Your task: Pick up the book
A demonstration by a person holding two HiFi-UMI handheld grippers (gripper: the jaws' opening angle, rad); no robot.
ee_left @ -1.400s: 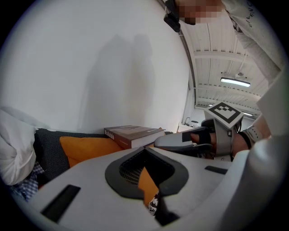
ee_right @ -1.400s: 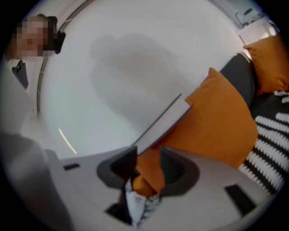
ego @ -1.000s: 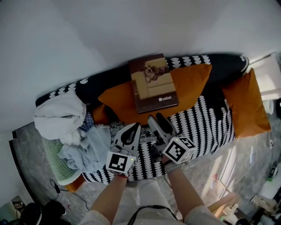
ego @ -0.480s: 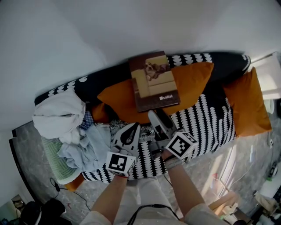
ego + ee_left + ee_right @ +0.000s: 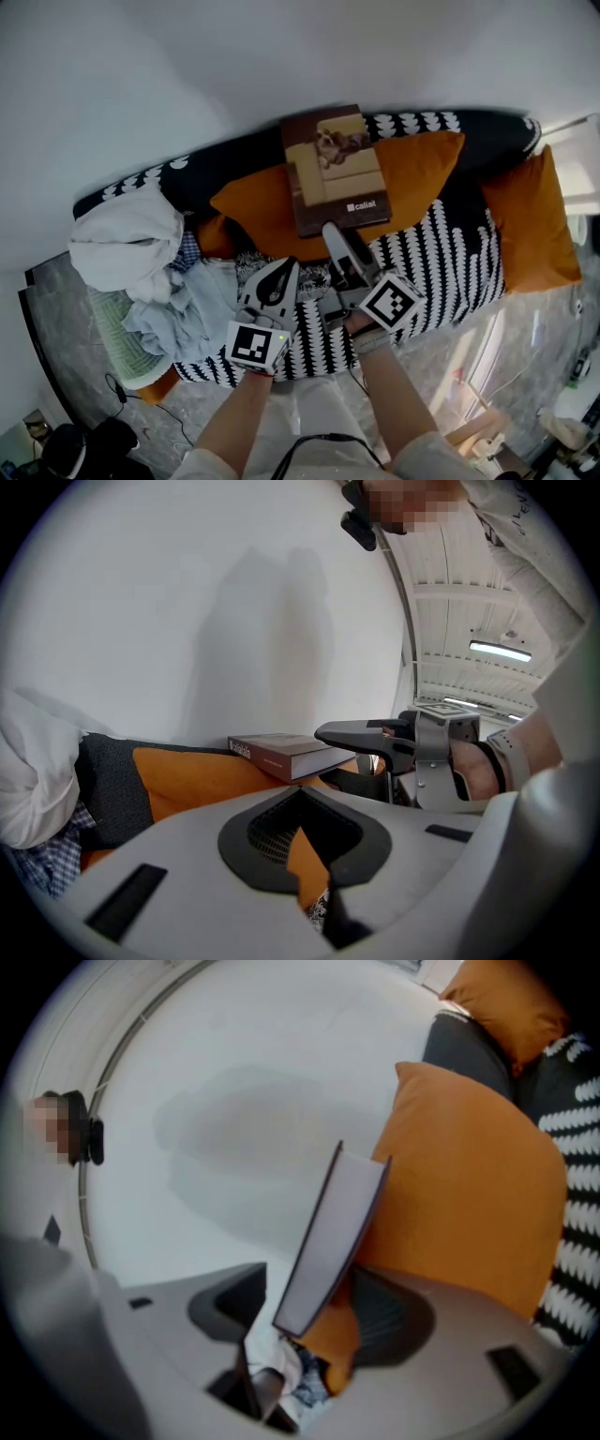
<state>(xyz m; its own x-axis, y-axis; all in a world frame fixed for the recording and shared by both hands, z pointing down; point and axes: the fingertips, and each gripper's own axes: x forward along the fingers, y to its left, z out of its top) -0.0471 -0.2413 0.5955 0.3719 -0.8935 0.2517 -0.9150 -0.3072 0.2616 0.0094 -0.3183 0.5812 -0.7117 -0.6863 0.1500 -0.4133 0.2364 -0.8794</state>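
The brown book (image 5: 336, 169) with a dog on its cover lies flat on a long orange pillow (image 5: 412, 173) against the wall. My right gripper (image 5: 339, 246) is rolled on edge at the book's near edge. In the right gripper view the book (image 5: 328, 1241) shows edge-on between the wide jaws of that gripper (image 5: 314, 1312), and neither pad presses on it. Those jaws have just been opening. My left gripper (image 5: 281, 272) hovers lower left over the patterned cover, shut and empty. The left gripper view shows the book (image 5: 281, 754) beside the right gripper's upper finger (image 5: 361, 735).
A black-and-white patterned cover (image 5: 441, 253) spreads under the pillows. A second orange pillow (image 5: 530, 220) lies at the right. A heap of white cloth (image 5: 127, 244) and light blue clothes (image 5: 183, 314) fill the left end. The white wall rises just behind the book.
My right gripper has moved up to the book's near edge and rolled onto its side, its jaws wider. The left gripper and the book have stayed put.
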